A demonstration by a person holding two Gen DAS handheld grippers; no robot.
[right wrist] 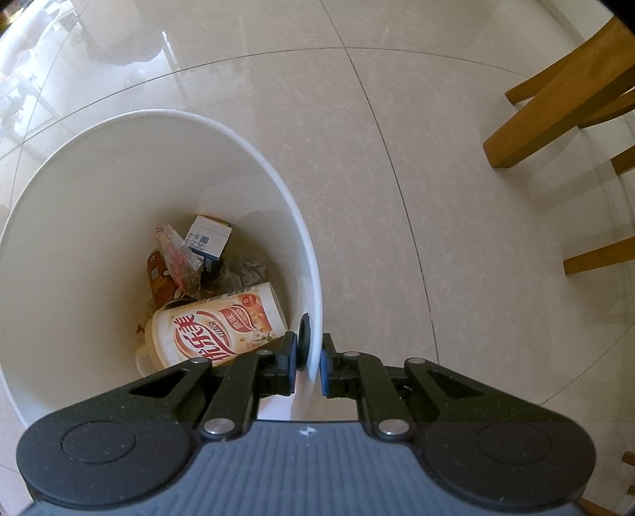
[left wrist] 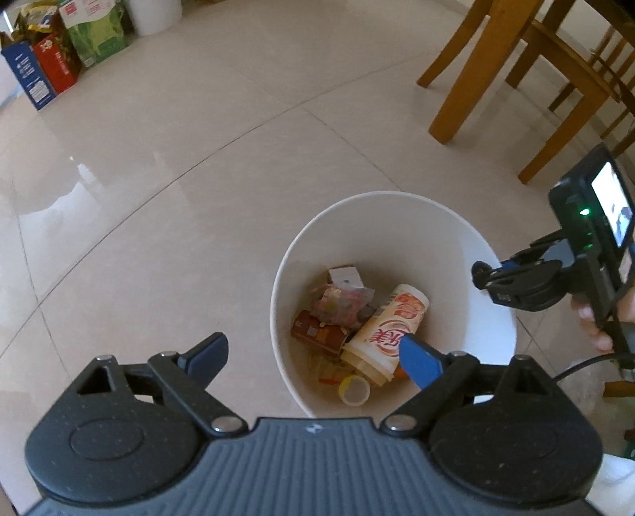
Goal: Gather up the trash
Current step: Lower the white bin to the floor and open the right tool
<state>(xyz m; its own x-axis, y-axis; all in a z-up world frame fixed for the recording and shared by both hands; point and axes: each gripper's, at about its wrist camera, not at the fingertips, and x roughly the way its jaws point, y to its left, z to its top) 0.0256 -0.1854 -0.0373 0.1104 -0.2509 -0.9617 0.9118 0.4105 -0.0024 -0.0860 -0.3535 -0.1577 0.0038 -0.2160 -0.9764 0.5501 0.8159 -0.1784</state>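
Glossy cream floor tiles (left wrist: 178, 166) are being shown under both cameras, crossed by thin dark grout lines. At the far left of the left wrist view, a blue carton (left wrist: 29, 75), a red carton (left wrist: 57, 63) and a green printed bag (left wrist: 99, 29) are being seen standing together on the tiles, well apart from everything else.

Nearer the middle, the left gripper (left wrist: 315, 357) is being held above the near edge of a white trash bin (left wrist: 397, 222), its blue-padded fingers (left wrist: 420, 359) spread wide with nothing between them; the left finger is being seen over bare tile and the right one over the bin's mouth. Inside the bin, a cream and red milk tea cup (left wrist: 391, 329) is being seen lying on its side, beside a brown can (left wrist: 317, 331), a crumpled clear wrapper (left wrist: 341, 303), a small white carton (left wrist: 345, 276) and a yellow cap (left wrist: 354, 391).

Further right, the right gripper (right wrist: 308, 359) is being kept pinched on the bin's thin white wall (right wrist: 313, 317), one pad inside and one outside, with a small black knob being seen against the inner side. At the right edge, a person's hand (left wrist: 599, 317) is being seen on that gripper's handle, and wooden chair legs (left wrist: 464, 83) are being shown standing on the tiles beyond the bin.
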